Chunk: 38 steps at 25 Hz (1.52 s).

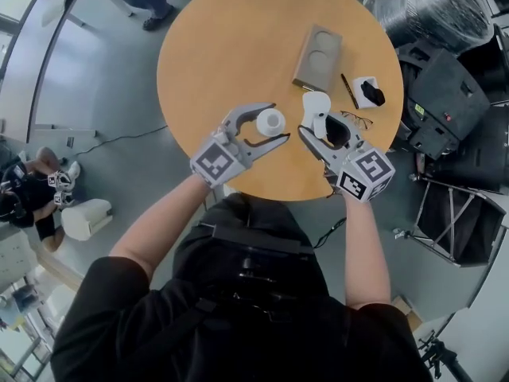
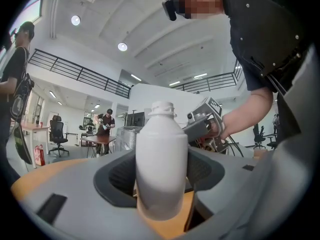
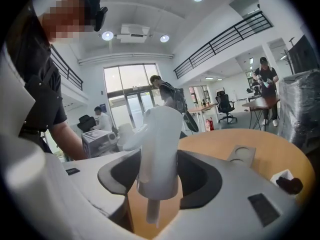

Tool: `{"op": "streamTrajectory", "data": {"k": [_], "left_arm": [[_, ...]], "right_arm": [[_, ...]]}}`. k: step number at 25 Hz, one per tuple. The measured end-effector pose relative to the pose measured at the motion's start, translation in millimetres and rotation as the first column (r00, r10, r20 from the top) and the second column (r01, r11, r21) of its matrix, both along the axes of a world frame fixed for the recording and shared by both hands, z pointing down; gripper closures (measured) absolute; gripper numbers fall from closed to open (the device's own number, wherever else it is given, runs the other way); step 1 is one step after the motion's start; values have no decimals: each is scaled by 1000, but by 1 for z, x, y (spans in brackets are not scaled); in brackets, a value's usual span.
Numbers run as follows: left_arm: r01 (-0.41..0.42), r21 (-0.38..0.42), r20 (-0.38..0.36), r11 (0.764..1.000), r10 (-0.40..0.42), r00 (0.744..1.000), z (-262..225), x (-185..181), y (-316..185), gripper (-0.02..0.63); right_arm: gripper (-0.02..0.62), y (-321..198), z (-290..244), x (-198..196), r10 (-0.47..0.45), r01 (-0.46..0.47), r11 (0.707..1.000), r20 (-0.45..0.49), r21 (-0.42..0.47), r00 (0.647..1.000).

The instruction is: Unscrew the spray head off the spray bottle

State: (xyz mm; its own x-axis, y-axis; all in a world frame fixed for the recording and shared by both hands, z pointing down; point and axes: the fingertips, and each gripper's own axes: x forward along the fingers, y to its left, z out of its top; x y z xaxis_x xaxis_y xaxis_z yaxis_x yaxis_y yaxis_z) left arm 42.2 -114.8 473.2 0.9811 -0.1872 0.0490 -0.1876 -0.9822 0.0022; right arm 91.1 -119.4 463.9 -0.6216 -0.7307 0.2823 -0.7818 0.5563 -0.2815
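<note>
Near the front edge of the round wooden table (image 1: 231, 46), my left gripper (image 1: 278, 123) is shut on the body of the white spray bottle (image 1: 270, 122). In the left gripper view the bottle (image 2: 161, 164) stands upright between the jaws, its threaded neck bare. My right gripper (image 1: 316, 124) is shut on the white spray head (image 1: 316, 108), which is off the bottle and just to its right. In the right gripper view the spray head (image 3: 159, 144) sits between the jaws, with its dip tube (image 3: 152, 211) hanging free below.
A cardboard cup carrier (image 1: 318, 56), a pen (image 1: 349, 91), a pair of glasses (image 1: 359, 120) and a small white box with a black item (image 1: 367, 92) lie on the table's right side. Black equipment (image 1: 445, 94) stands right of the table. People stand further off.
</note>
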Motion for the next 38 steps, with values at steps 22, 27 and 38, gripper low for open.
{"op": "streamTrajectory", "data": {"k": [22, 27, 38], "left_arm": [[46, -113, 64, 993, -39, 997, 189, 47, -52, 299], [44, -129, 73, 991, -34, 997, 225, 58, -59, 299], [42, -164, 137, 985, -20, 990, 289, 75, -68, 299]], "right_arm": [[353, -41, 246, 49, 110, -87, 942, 53, -326, 993], [353, -44, 290, 57, 125, -104, 920, 30, -378, 992], [353, -48, 347, 67, 129, -119, 889, -7, -443, 992]]}}
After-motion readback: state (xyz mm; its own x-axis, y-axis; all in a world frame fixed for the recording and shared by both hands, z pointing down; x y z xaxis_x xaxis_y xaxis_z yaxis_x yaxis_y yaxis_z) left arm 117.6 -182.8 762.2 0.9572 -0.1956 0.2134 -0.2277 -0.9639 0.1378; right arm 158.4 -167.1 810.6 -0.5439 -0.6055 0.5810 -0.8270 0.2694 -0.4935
